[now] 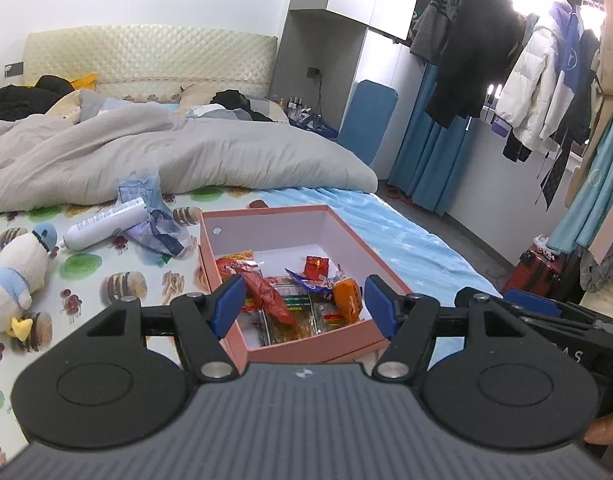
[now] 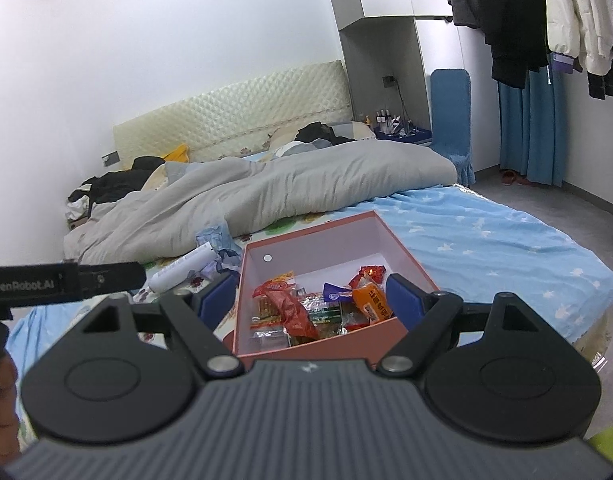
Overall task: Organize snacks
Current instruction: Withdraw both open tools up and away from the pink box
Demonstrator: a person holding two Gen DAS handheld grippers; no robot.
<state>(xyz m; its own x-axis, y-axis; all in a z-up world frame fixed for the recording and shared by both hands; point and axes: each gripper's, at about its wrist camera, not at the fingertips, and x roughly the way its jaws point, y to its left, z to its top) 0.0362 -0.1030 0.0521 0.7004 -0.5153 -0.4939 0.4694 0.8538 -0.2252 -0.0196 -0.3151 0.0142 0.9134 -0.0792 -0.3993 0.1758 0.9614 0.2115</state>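
Hovering near pink box (image 1: 306,350) w/ snacks (image 1: 272,300); left gripper (image 1: 304,306) & right gripper (image 2: 312,300) both released, empty.

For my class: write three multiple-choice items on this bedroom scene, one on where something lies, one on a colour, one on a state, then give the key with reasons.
1. Where are the snack packets?
A. inside the pink box
B. on the floor
C. on the grey duvet

2. What colour are the left gripper pads?
A. red
B. blue
C. white

3. How is the right gripper?
A. shut on a packet
B. open, holding nothing
C. shut, empty

Key: 1 A, packets lie within the box walls. 2 B, both pads show blue. 3 B, jaws stand wide apart, nothing between the pads.
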